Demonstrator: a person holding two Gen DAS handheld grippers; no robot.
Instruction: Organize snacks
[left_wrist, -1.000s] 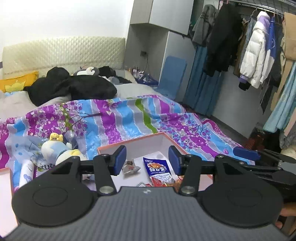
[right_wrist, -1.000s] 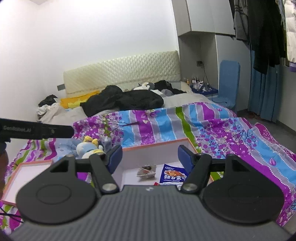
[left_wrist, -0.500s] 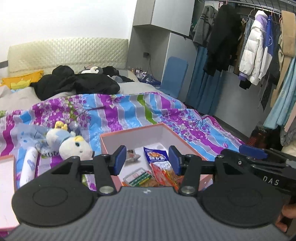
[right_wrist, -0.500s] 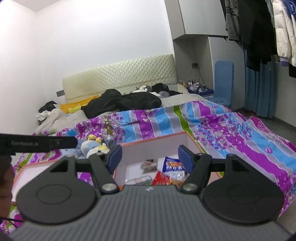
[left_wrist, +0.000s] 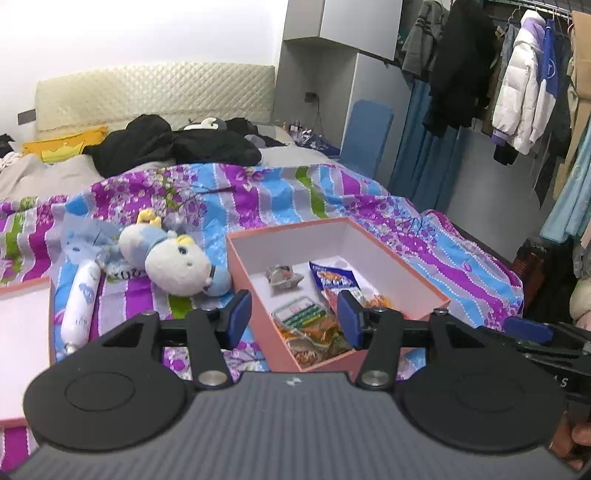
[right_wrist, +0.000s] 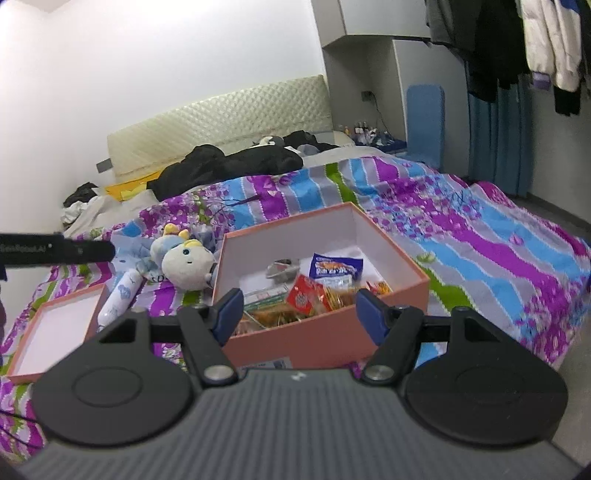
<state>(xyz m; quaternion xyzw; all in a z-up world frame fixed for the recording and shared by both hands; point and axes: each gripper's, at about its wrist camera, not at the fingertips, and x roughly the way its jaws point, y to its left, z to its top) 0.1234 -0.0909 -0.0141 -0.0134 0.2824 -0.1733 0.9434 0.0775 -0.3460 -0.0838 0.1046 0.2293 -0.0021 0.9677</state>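
Snacks (right_wrist: 314, 288) in box, beyond parted hand-held gripper (right_wrist: 299, 315)

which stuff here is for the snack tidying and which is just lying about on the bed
For the job:
- pink box
- blue snack packet
- red snack packet
- green-labelled packet
- silver wrapper
- box lid
- left claw and right claw, both open and empty

Just lying about:
- plush toy
- white bottle
- black jacket
- yellow pillow
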